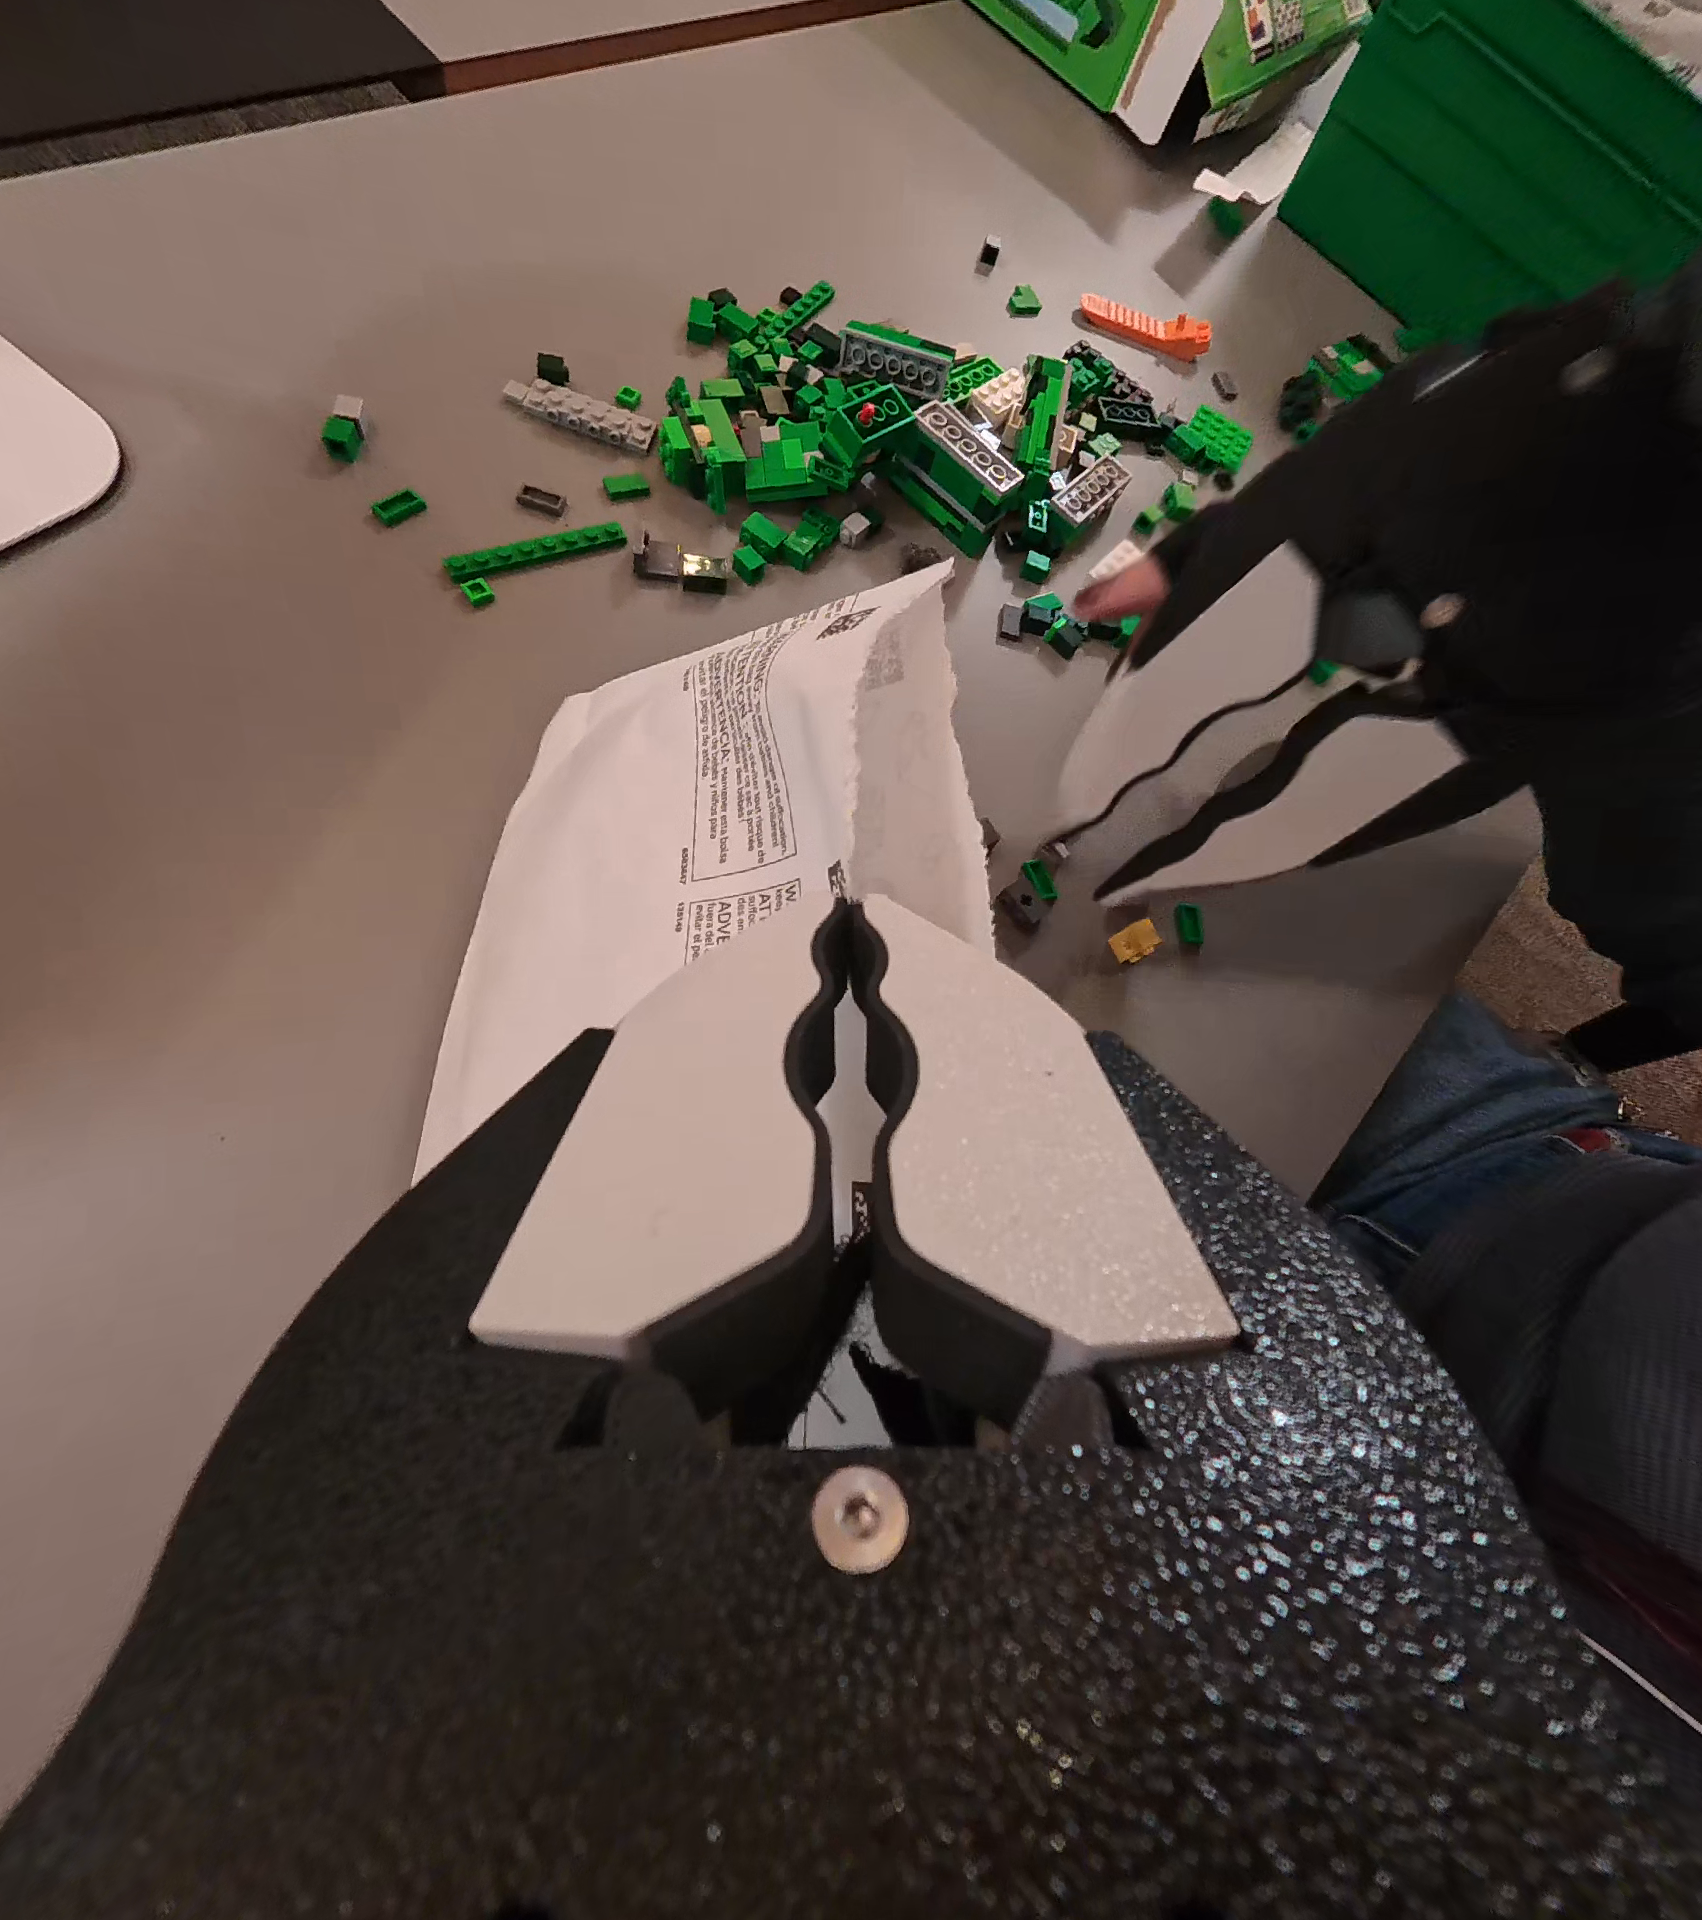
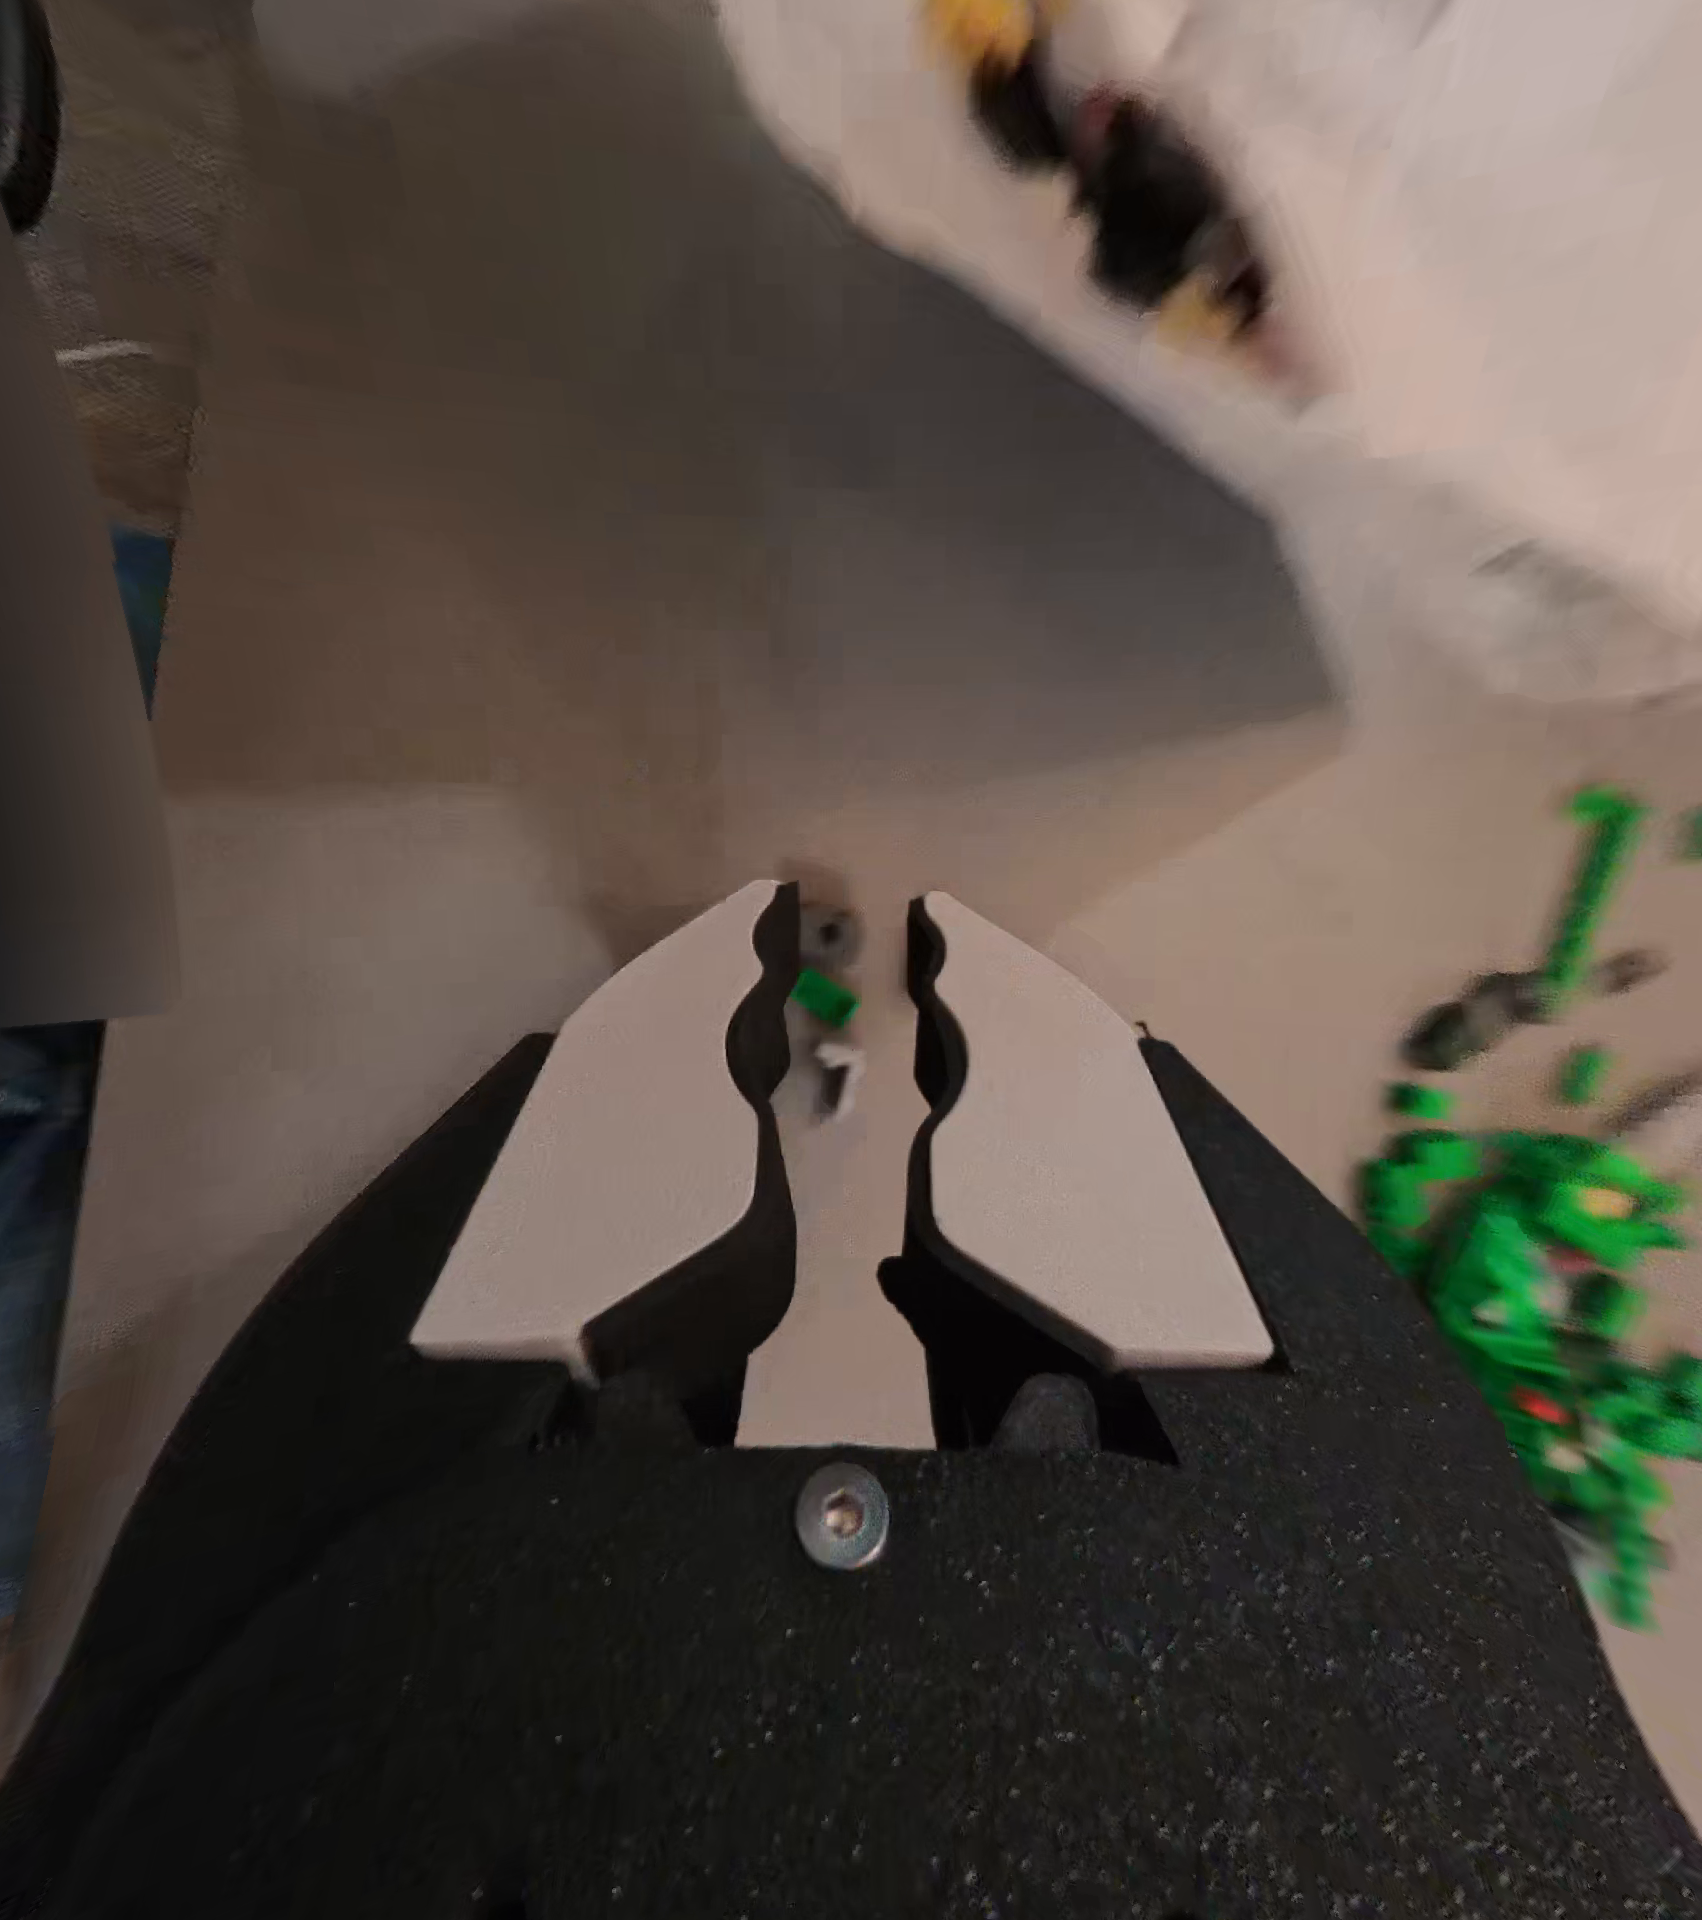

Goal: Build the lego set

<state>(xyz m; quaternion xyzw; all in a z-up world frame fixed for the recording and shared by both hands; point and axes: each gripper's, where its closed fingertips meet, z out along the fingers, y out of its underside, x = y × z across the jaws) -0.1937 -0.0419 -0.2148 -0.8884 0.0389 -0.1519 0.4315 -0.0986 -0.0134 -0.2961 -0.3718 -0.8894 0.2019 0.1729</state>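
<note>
On the grey surface [image 1: 203,831] the loose bricks [image 1: 857,436] lie heaped at the far side, light, hard and slick, so take each by its flat sides. Your left hand-held gripper [image 1: 849,914] is pressed together on the thin, floppy torn paper bag [image 1: 681,831]; your right hand-held gripper [image 2: 852,904] is spread over a small green brick [image 2: 824,1000].

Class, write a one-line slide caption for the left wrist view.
Left gripper shut on a torn white paper bag beside loose green Lego bricks on a grey table.

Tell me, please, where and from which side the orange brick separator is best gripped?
Grip the orange brick separator across its narrow width near the middle, coming from above. It lies flat on the table, apart from the brick pile, so both long edges look reachable.
</note>
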